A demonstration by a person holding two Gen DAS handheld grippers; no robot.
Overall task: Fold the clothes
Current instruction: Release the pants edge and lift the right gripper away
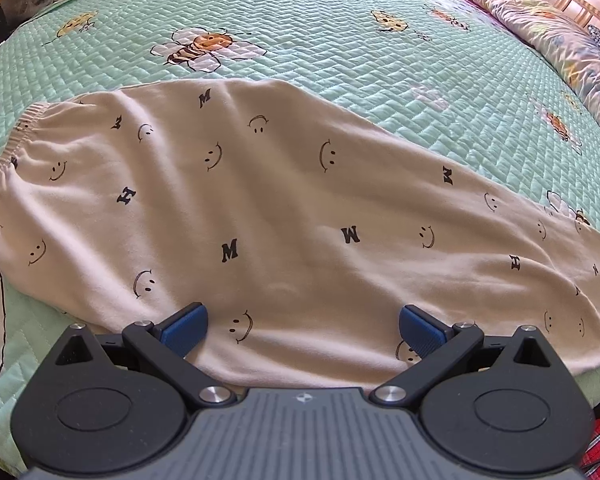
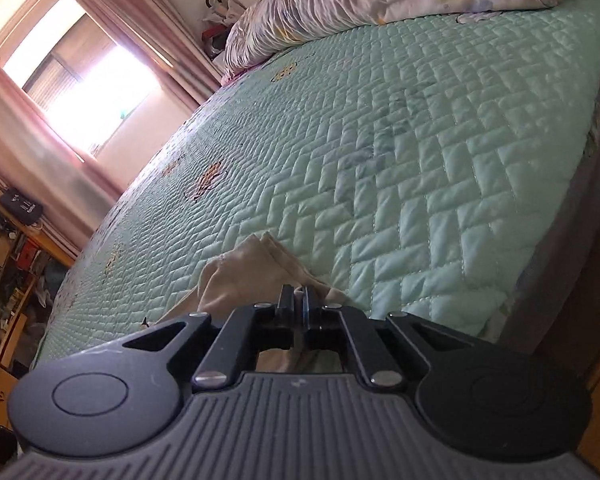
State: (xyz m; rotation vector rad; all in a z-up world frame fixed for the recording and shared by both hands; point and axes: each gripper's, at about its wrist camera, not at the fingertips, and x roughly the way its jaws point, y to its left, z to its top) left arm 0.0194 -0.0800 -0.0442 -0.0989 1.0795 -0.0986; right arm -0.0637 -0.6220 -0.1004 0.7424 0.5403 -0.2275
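Trousers (image 1: 284, 208) are laid folded lengthwise on the bed (image 1: 340, 48), further folds undone; one end is pinched by right tongs (image 2: 302, 307), left tongs (image 1: 303, 328) spread.

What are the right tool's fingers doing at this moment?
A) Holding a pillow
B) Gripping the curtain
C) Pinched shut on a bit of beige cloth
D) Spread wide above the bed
C: in the right wrist view the right gripper has its fingers closed together, with a fold of the beige cloth caught between them on the green bedspread.
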